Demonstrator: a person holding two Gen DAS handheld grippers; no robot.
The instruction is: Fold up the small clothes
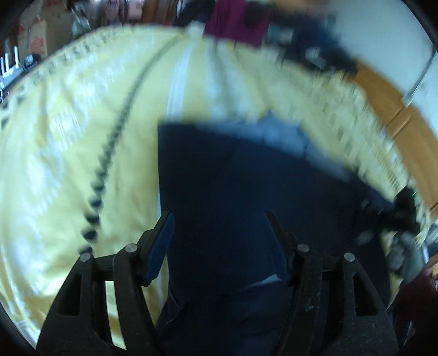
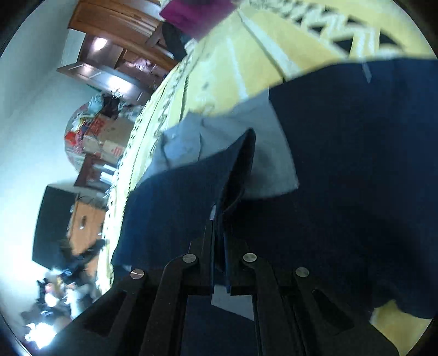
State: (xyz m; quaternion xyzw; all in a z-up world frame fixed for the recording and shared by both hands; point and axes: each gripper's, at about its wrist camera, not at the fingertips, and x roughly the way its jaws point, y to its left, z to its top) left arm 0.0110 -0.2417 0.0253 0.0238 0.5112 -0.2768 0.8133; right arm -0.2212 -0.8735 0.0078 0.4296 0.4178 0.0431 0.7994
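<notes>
A dark navy garment (image 1: 246, 197) with a pale grey-blue part (image 1: 276, 134) lies spread on a yellow bedspread (image 1: 68, 153). My left gripper (image 1: 218, 216) hangs open just over the garment's near left part, its pads (image 1: 160, 243) apart, with cloth beneath them and nothing pinched. The left wrist view is motion-blurred. In the right wrist view my right gripper (image 2: 219, 210) is shut on a raised fold of the navy garment (image 2: 175, 197), whose edge stands up from the jaws. The grey-blue part (image 2: 241, 120) lies beyond the fold, and more navy cloth (image 2: 356, 164) spreads to the right.
A maroon cloth (image 1: 235, 24) lies at the bedspread's far edge (image 2: 191, 13). The bedspread's lace trim (image 2: 131, 164) marks the bed's side. Wooden furniture (image 2: 109, 19), cardboard boxes (image 2: 106, 137) and floor clutter (image 2: 60, 287) stand beyond it. Wooden floor (image 1: 383, 90) shows to the right.
</notes>
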